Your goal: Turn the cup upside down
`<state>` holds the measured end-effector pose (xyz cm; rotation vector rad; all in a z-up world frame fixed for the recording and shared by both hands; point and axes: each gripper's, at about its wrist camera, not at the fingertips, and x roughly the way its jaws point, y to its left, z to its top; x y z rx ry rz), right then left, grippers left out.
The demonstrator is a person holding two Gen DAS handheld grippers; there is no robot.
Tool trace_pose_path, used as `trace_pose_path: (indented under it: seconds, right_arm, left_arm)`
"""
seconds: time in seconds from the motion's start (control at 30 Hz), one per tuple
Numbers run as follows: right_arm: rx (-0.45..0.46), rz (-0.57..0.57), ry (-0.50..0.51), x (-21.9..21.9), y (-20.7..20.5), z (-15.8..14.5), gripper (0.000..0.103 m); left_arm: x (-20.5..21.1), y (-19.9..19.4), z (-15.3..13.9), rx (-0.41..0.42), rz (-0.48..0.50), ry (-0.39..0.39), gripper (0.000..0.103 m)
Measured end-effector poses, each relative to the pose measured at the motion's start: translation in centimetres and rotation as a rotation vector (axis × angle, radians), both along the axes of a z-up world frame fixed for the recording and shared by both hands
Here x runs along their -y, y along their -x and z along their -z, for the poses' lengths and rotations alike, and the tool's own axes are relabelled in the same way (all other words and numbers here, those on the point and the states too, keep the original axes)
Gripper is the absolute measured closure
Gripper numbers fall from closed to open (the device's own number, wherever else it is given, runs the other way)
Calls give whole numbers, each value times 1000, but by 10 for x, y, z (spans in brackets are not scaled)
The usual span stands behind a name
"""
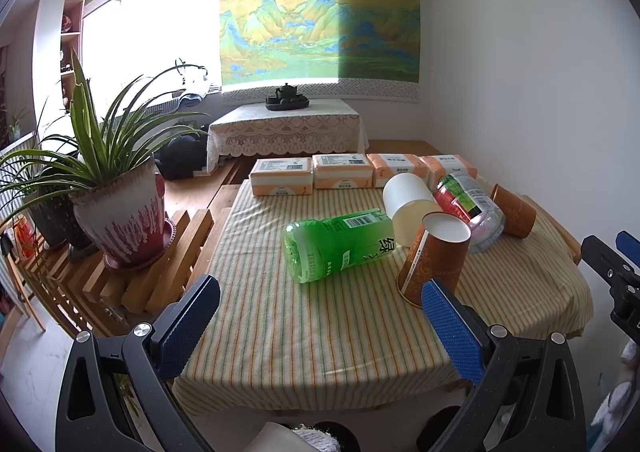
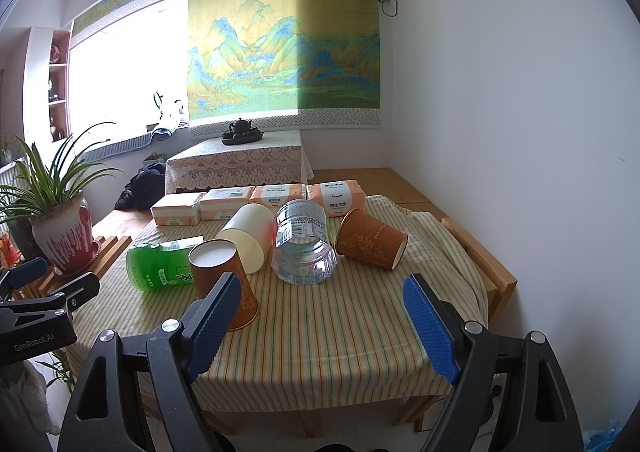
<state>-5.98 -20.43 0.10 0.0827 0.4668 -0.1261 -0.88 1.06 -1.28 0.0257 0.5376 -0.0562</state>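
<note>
An orange paper cup [image 1: 434,254] is being shown standing upside down on the striped cloth of the bench [image 1: 320,332], its white base facing up and its rim on the cloth. The left gripper [image 1: 320,326] is being held with its fingers [image 1: 188,324] spread wide apart and nothing between them; its right finger is overlapping the cup's lower edge in the left wrist view, though contact cannot be told. The right gripper [image 2: 322,324] is likewise being held open and empty near the bench's front edge. A second orange cup [image 2: 370,240] is being seen lying on its side further back, beside a clear bottle [image 2: 304,248]. A green bottle [image 1: 340,244] and a cream cup [image 1: 412,207] are also lying there, with tissue packs [image 1: 282,175] lined up behind.
</note>
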Motion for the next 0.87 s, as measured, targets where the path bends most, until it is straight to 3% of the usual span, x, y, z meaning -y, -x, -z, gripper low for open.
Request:
trace_pose_path:
  seconds: [0.87]
  right_arm:
    - [-12, 2, 2, 2, -2, 2, 23]
  left_arm:
    - [0, -2, 0, -1, 2, -4, 1]
